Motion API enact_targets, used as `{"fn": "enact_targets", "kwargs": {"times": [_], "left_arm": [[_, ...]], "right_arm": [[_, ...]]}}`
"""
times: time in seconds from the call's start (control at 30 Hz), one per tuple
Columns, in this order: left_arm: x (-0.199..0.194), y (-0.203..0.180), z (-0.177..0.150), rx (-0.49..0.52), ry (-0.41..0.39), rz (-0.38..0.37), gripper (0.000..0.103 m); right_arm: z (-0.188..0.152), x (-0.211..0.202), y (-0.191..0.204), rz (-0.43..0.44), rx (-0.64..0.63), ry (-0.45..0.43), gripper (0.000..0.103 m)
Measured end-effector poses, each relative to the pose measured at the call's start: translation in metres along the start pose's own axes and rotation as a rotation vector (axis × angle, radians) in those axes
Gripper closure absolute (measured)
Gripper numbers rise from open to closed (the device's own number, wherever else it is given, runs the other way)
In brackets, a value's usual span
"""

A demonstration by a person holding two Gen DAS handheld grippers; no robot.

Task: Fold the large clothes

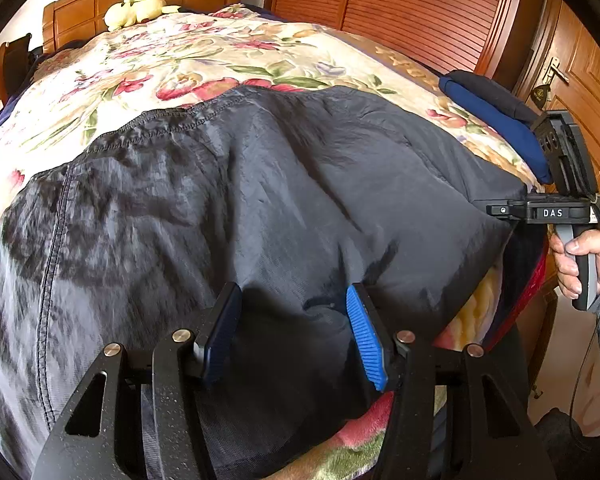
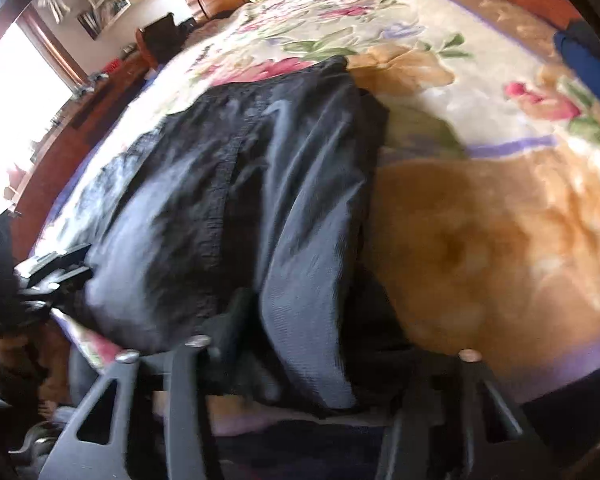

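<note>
Left wrist view shows the dark garment (image 1: 236, 200) spread flat over the floral bedspread (image 1: 220, 52), its stitched hem running along the far edge toward 11 o'clock and its near edge spilling over the side of the bed. The left gripper (image 1: 294, 322) sits at 6 o'clock with its jaws parted; the cloth bulges up between the blue pads (image 1: 364, 340), but I see no pinch on it. At 3 o'clock the right gripper (image 1: 500, 211) reaches in at the garment's near right corner, a hand (image 1: 580, 264) on its handle.

Seen from the right wrist, the picture is blurred. A thick fold of the garment (image 2: 300, 280) drapes over and between the jaws there, hiding the pads, so I cannot tell whether they grip it.

The garment's long axis looks to run from 9 to 3 along the bed edge, so both hands sit on its near long side, each nearest its own end. The coming fold probably carries that edge away toward 12.
</note>
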State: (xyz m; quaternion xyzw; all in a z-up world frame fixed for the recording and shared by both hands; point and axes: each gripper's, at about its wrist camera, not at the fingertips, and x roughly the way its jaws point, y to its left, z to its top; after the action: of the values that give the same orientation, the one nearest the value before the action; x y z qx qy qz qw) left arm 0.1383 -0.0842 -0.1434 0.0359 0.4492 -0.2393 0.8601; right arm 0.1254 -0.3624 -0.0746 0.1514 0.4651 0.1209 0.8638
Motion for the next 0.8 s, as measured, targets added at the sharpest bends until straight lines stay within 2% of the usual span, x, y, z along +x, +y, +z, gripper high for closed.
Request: {"fn": "enact_targets", "kwargs": {"times": [0.03, 0.1, 0.2, 0.3, 0.53, 0.63, 0.8], "left_arm": [[0.000, 0.000, 0.000, -0.001, -0.001, -0.002, 0.047], [0.000, 0.001, 0.000, -0.005, -0.003, -0.005, 0.047], [-0.001, 0.001, 0.000, -0.011, -0.005, -0.009, 0.047], [-0.010, 0.005, 0.001, -0.018, -0.021, -0.002, 0.047], [-0.055, 0.033, 0.002, -0.069, -0.118, 0.035, 0.047], [-0.077, 0.053, -0.003, -0.101, -0.158, 0.059, 0.047], [-0.111, 0.089, -0.016, -0.155, -0.210, 0.116, 0.047]], "right_arm": [[0.000, 0.000, 0.000, 0.008, 0.002, -0.001, 0.067], [0.000, -0.002, 0.001, 0.021, 0.000, -0.012, 0.079], [0.001, -0.010, 0.008, -0.001, -0.031, -0.042, 0.087], [0.006, -0.026, 0.020, -0.005, -0.064, -0.095, 0.089], [0.023, -0.056, 0.063, 0.023, -0.150, -0.198, 0.091], [0.030, -0.064, 0.090, 0.045, -0.209, -0.226, 0.091], [0.047, -0.054, 0.161, 0.090, -0.366, -0.226, 0.091]]}}
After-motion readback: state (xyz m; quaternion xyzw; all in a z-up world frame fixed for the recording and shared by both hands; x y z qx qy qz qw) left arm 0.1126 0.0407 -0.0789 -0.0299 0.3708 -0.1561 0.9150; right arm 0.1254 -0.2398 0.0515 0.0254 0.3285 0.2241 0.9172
